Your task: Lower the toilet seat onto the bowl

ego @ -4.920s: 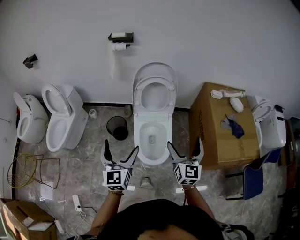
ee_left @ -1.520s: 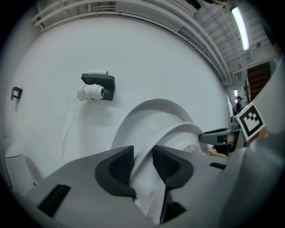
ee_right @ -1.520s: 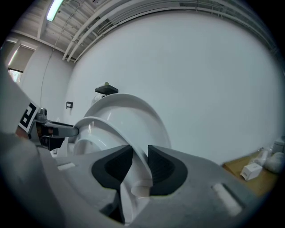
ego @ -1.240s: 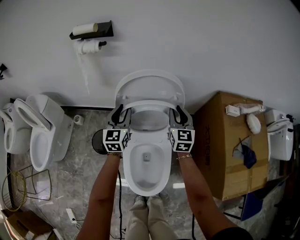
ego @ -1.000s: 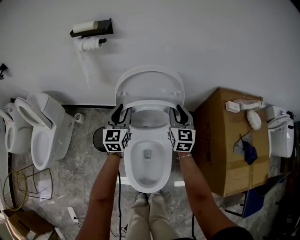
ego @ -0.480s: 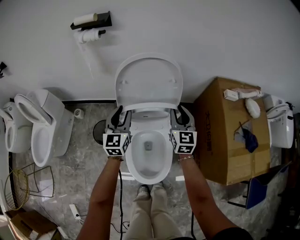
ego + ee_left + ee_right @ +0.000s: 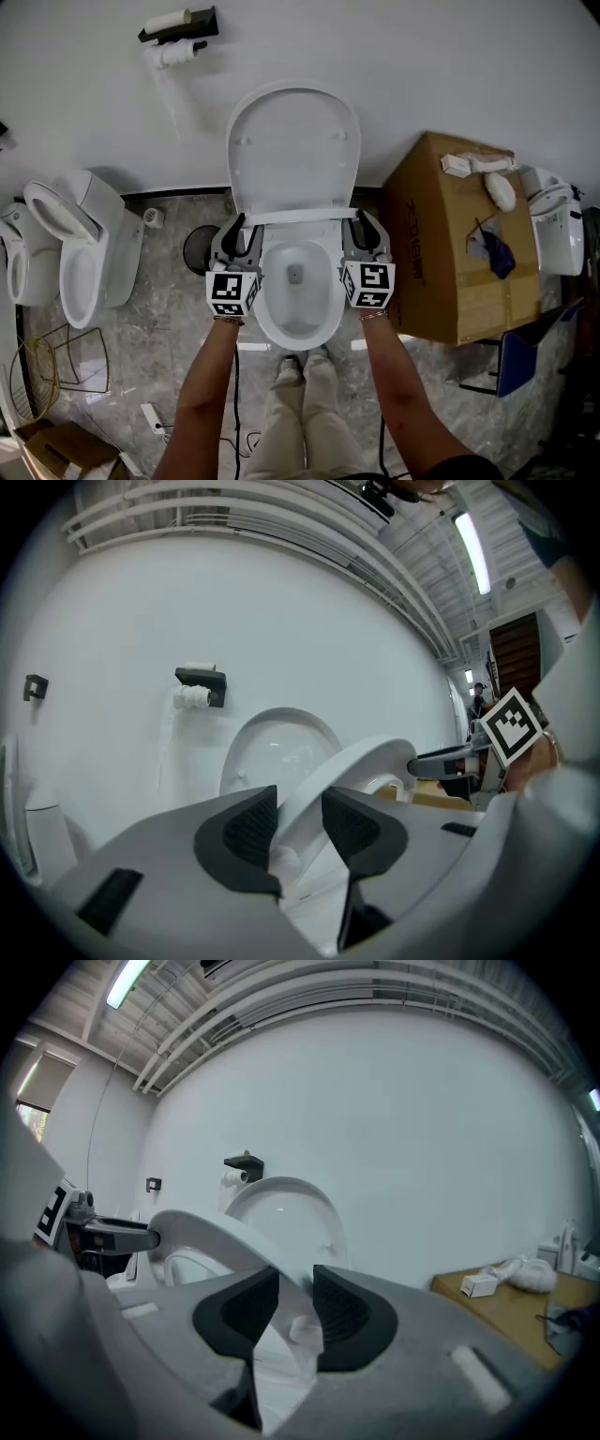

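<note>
Seat (image 7: 292, 217) has swung off the lid (image 7: 292, 150) since a second ago, and both my grippers have come back toward me with it.
Left gripper (image 7: 240, 234) has its jaws nearly closed, pads clamped on the seat's left rim; right gripper (image 7: 368, 230) is the same on the right rim. My left gripper view shows the rim (image 7: 356, 766) running up between the pads, and the right gripper view shows the seat (image 7: 206, 1237) arching away to the far jaw. Seat sits partway down, tilted, clear of the upright lid and not yet on the bowl (image 7: 295, 309); in the head view it reads as a thin band across the bowl's back edge. Box (image 7: 450, 244) sits to the right of the toilet, bin (image 7: 199, 248) to its left, another toilet (image 7: 89, 248) further left.
</note>
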Tool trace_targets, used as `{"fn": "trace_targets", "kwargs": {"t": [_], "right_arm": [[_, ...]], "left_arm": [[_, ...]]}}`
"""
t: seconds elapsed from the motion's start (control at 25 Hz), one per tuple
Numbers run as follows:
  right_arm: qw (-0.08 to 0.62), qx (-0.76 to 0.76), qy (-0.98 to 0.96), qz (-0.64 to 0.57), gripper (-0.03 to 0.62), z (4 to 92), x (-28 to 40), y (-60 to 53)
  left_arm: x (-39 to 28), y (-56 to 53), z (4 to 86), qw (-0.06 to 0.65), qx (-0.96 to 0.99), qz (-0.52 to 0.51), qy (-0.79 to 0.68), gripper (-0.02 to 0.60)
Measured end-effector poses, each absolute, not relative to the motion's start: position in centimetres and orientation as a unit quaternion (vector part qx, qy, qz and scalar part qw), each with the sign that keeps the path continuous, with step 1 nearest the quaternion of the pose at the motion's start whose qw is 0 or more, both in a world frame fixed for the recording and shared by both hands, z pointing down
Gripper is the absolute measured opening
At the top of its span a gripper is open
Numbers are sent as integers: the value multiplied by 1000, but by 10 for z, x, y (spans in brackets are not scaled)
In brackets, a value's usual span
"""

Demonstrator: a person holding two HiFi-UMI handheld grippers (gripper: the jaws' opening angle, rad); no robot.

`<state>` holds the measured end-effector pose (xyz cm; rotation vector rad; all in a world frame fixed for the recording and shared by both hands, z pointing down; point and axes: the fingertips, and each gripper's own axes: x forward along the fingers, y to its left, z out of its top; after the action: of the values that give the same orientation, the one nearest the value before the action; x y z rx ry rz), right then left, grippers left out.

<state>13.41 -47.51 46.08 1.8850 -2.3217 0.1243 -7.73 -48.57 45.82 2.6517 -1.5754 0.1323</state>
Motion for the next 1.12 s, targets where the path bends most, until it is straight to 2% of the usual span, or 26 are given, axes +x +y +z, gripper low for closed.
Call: {"fn": "trace_targets", "kwargs": {"t": [1.12], "right_arm": [[65, 656, -750, 55, 112, 500, 135, -384]], "left_arm": [[-76, -395, 493, -13, 875, 39, -483, 144]]}}
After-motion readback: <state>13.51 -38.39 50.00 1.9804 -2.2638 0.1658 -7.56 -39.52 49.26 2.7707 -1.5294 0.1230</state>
